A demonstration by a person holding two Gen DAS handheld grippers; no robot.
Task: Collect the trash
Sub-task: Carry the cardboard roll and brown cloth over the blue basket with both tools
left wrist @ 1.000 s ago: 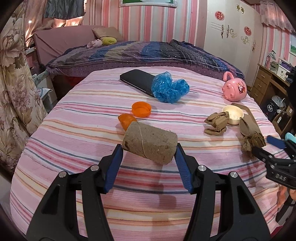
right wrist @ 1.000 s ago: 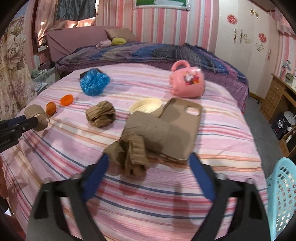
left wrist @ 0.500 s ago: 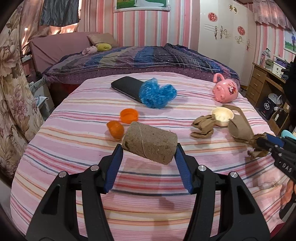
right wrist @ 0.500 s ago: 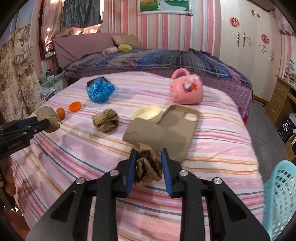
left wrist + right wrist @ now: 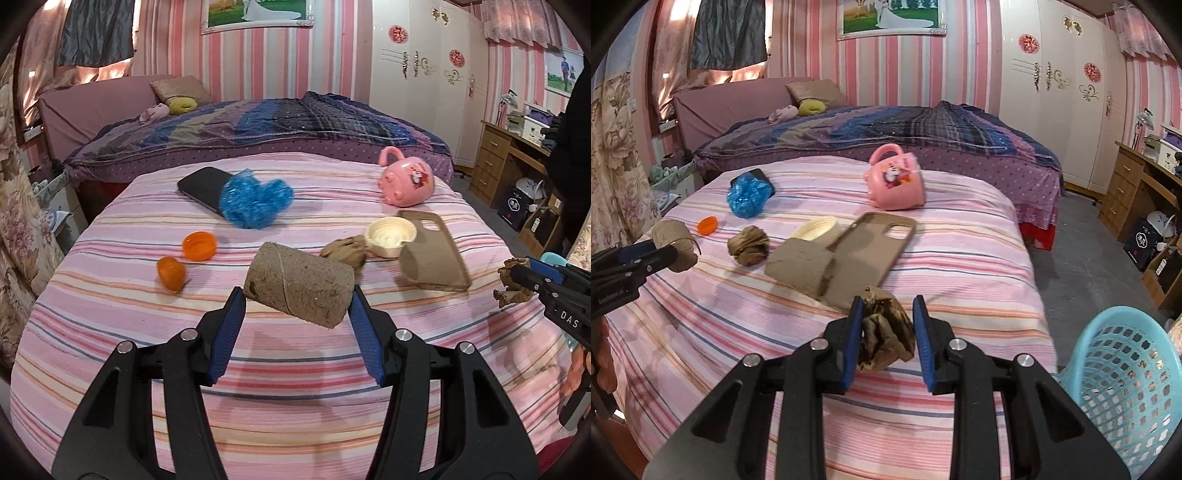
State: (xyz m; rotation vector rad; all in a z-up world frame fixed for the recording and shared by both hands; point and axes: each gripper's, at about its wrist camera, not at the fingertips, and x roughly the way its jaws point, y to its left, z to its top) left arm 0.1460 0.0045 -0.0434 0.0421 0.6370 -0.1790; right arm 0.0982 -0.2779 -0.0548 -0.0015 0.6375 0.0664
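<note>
My left gripper [image 5: 297, 299] is shut on a brown cardboard roll [image 5: 299, 284] and holds it above the striped bed [image 5: 295, 369]; it also shows in the right wrist view [image 5: 674, 245]. My right gripper [image 5: 888, 314] is shut on a crumpled brown paper wad [image 5: 884, 332], lifted off the bed; the wad also shows in the left wrist view [image 5: 511, 284]. On the bed lie another brown paper wad [image 5: 748, 245], a flat cardboard piece [image 5: 798, 262], a blue plastic bag [image 5: 255, 199], two orange caps [image 5: 199, 245] [image 5: 170, 273] and a cream lid [image 5: 389, 234].
A light blue mesh basket [image 5: 1123, 384] stands on the floor at the bed's right side. A pink mug [image 5: 895, 179], a tan phone case [image 5: 871, 245] and a black phone [image 5: 205, 186] lie on the bed. A wooden desk [image 5: 1137, 184] stands at the right.
My right gripper has shut on the paper wad and lifted it back from the cardboard piece. My left gripper has risen with the roll.
</note>
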